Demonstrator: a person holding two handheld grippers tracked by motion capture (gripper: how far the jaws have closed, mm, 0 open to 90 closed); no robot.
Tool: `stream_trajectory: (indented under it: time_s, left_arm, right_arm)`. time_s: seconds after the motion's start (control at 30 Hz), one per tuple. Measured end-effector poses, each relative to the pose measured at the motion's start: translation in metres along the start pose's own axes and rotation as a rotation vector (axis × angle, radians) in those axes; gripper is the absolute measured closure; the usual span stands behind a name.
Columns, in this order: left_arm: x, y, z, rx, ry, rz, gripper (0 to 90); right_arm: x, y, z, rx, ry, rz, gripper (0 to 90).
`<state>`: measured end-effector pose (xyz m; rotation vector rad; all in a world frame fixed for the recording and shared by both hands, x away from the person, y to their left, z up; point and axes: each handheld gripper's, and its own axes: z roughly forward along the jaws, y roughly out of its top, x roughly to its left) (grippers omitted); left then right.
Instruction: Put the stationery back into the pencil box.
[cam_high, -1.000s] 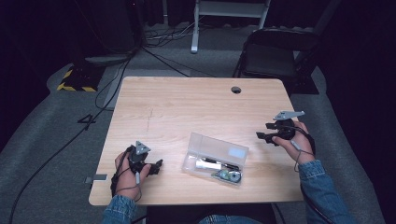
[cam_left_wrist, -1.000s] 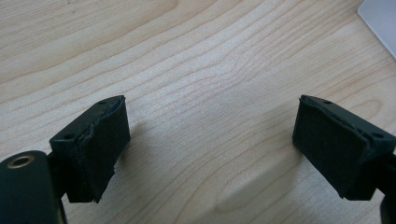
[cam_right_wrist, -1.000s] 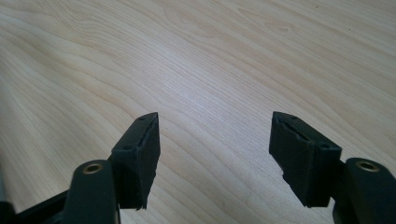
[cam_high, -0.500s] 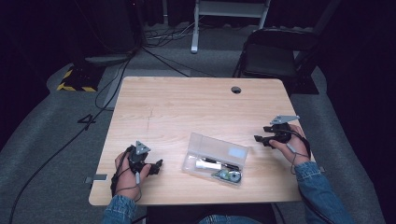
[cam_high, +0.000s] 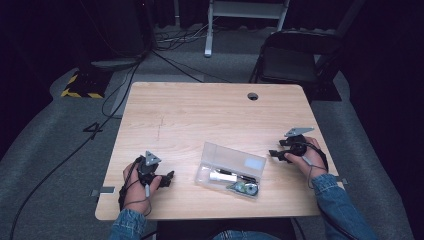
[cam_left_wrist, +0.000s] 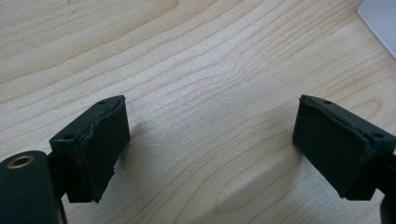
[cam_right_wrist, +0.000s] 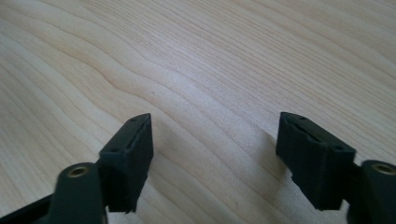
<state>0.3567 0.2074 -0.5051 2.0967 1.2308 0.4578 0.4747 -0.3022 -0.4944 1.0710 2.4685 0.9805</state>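
Clear plastic, lid shut, the box (cam_high: 229, 170) lies slantwise near the table's (cam_high: 200, 115) front edge, a white tube and dark bits inside. Left gripper (cam_high: 169, 176) and right gripper (cam_high: 274, 154) flank it, both spread wide with nothing between; the right's jaws have just been opening

Clear plastic case (cam_high: 231, 170), perhaps holding tools, between left gripper (cam_high: 169, 176) and right gripper (cam_high: 274, 154).

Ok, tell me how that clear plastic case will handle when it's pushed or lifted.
The clear plastic case looks rigid and flat-bottomed, so it would probably slide, not tip. Its smooth walls may slip between pads. The loose items inside would likely shift.
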Motion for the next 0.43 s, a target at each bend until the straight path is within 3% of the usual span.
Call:
stream_trajectory:
  time_s: [0.1, 0.13, 0.17, 0.43]
  left_arm:
    - [0.0000, 0.0000, 0.0000, 0.000, 0.000, 0.000, 11.3]
    - [0.0000, 0.0000, 0.0000, 0.000, 0.000, 0.000, 11.3]
    - [0.0001, 0.0000, 0.0000, 0.000, 0.000, 0.001, 11.3]
    - [0.0001, 0.0000, 0.0001, 0.000, 0.000, 0.000, 11.3]
  right_arm:
    - [-0.0003, -0.0023, 0.0046, -0.018, -0.010, -0.010, 12.0]
    - [-0.0003, -0.0023, 0.0046, -0.018, -0.010, -0.010, 12.0]
    - [-0.0012, -0.0047, 0.0096, -0.052, -0.017, -0.004, 4.5]
    - [-0.0018, -0.0042, 0.0104, -0.050, -0.017, -0.005, 4.1]
